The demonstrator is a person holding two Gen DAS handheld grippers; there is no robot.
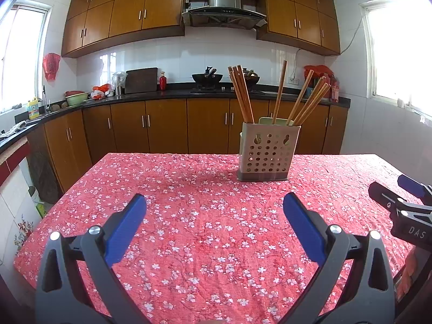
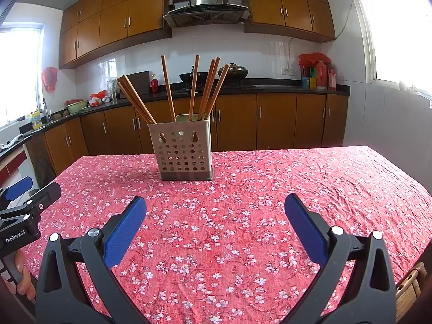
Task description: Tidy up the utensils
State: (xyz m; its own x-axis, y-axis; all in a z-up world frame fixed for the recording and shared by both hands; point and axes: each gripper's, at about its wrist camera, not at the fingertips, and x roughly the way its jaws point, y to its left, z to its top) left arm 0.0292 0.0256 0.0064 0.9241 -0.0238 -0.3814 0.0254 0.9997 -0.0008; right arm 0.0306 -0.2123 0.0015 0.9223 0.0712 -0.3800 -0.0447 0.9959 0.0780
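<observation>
A beige perforated utensil holder [image 1: 268,152] [image 2: 183,151] stands upright on the table's far half. Several wooden chopsticks [image 1: 244,94] [image 2: 208,89] stick up out of it, fanned left and right. My left gripper [image 1: 214,205] hovers over the near part of the table, open, its blue pads wide apart with nothing between them. My right gripper [image 2: 216,206] is likewise open and empty, level with the left one. Each gripper shows at the edge of the other's view: the right gripper [image 1: 405,202], the left gripper [image 2: 24,197]. No loose utensils lie on the cloth.
The table [image 1: 189,229] [image 2: 297,202] wears a red cloth with white blossoms. Behind it runs a black counter [image 1: 162,95] with a wok, bottles and bowls, over wooden cabinets. A person's hand [image 2: 23,275] holds the left gripper's handle. A wooden chair back [image 2: 410,286] pokes up at the right.
</observation>
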